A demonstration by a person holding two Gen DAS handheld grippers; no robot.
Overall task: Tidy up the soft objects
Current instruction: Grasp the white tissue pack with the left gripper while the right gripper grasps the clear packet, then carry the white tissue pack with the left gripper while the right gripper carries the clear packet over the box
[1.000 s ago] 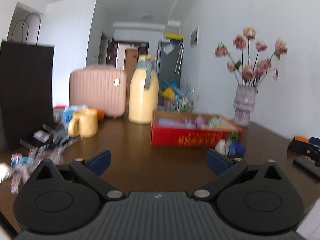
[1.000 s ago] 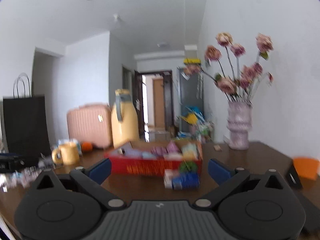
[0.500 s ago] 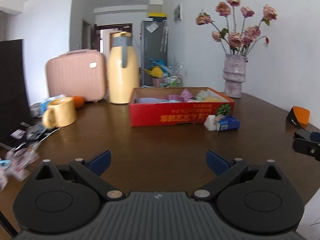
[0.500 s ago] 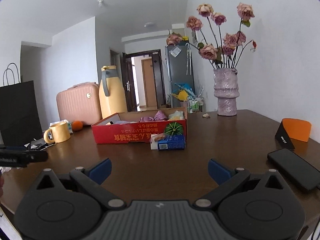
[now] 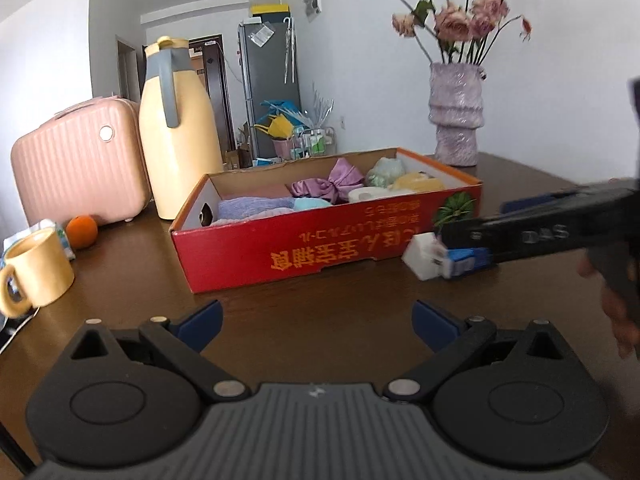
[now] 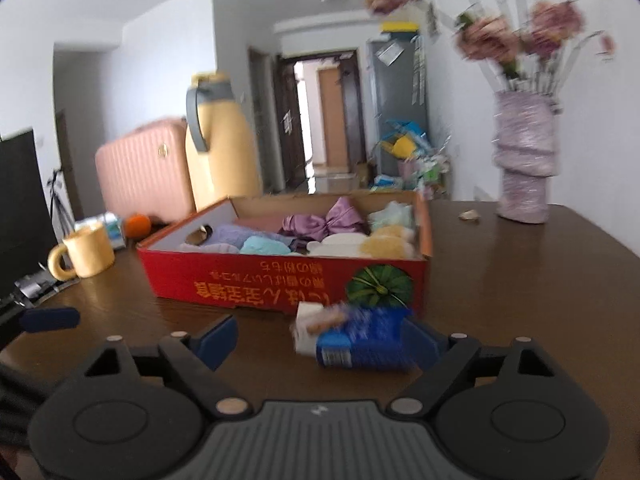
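Table [image 5: 320,320] bare before red box [image 5: 320,248]

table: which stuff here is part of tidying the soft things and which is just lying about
Belongs to the job:
red box of soft items
purple bow
blue-and-white pack, between the closing right jaws

Just lying about:
yellow mug
orange
yellow flask
pink case
flower vase

Table [image 5: 120,280]: dark wood, smooth, slight sheen. Box [image 5: 320,248]: printed red cardboard, matt. Cloths [image 5: 256,206] inside: soft fabric. Jug [image 5: 180,140]: glossy plastic. Vase [image 5: 456,120]: rough, textured.
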